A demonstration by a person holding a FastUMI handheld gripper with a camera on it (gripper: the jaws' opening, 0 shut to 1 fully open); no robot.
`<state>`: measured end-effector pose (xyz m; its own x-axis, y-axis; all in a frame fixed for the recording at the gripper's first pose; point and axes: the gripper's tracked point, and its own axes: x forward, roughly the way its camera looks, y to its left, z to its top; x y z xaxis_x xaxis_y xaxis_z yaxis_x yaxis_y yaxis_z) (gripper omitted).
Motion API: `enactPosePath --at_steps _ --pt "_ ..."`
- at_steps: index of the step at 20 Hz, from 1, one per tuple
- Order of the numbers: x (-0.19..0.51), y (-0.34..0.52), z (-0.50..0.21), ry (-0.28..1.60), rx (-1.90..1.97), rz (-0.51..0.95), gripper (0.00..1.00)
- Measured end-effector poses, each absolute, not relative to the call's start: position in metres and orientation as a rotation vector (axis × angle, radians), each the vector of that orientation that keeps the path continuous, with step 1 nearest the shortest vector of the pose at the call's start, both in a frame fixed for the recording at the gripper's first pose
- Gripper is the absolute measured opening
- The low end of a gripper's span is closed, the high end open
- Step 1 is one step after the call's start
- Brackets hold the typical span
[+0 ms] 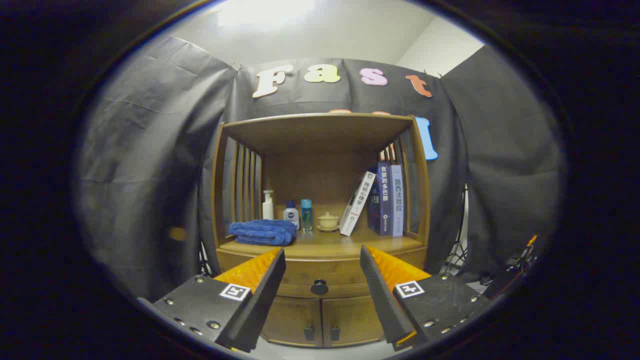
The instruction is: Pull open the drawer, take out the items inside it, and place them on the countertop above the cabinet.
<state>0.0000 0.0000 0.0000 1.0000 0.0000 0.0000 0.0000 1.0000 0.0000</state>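
Observation:
A wooden cabinet stands ahead with a shut drawer [320, 278] under its countertop [325, 246]. The drawer's dark round knob [319, 287] lies between my two fingers, some way beyond them. My gripper [322, 255] is open and holds nothing. Whatever is in the drawer is hidden. On the countertop lie a folded blue towel [263, 232], a white pump bottle [268, 205], a small white bottle with a blue cap [291, 213], a teal bottle [306, 214] and a small lidded cup on a saucer [328, 221].
Several books [384, 199] lean and stand at the right of the shelf space. Slatted wooden side walls [244, 185] and a top board [320, 122] enclose the countertop. Two small doors with handles [322, 330] sit below the drawer. A tripod leg [456, 260] stands right of the cabinet.

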Motion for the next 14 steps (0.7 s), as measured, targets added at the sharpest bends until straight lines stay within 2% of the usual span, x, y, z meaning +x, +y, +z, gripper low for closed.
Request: enactPosePath --at_steps 14 --pt "0.002 -0.002 -0.012 0.040 -0.011 -0.012 0.90"
